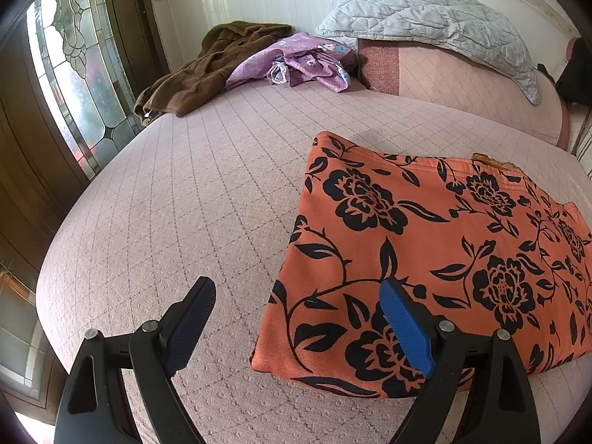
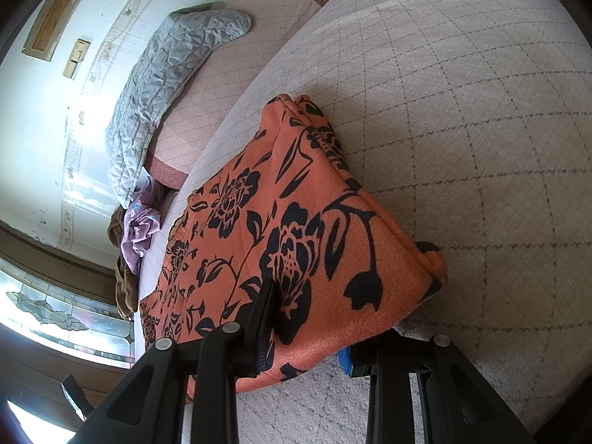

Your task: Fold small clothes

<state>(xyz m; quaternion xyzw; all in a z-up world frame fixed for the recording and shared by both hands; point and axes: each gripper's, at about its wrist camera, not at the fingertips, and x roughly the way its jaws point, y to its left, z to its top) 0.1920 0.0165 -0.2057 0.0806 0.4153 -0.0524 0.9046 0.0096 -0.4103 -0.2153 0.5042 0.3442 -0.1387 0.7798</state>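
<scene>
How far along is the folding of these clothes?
The orange floral garment already lies folded into a flat rectangle on the bed. The right gripper has its fingers around one edge; the left gripper hangs open. The purple garment and brown garment remain unfolded.

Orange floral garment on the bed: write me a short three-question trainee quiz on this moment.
1. True or false: the left gripper is open, clamping nothing.
2. Which fingers straddle the edge of the orange black-flowered folded garment? A) left B) right C) neither
3. Fill in: beside the crumpled purple floral cloth at the far side of the pink quilted bed cover lies a ____ garment.

Key: 1 true. 2 B: the right gripper has one finger above the cloth and one below, whether it pinches is unclear. 3 brown.
</scene>
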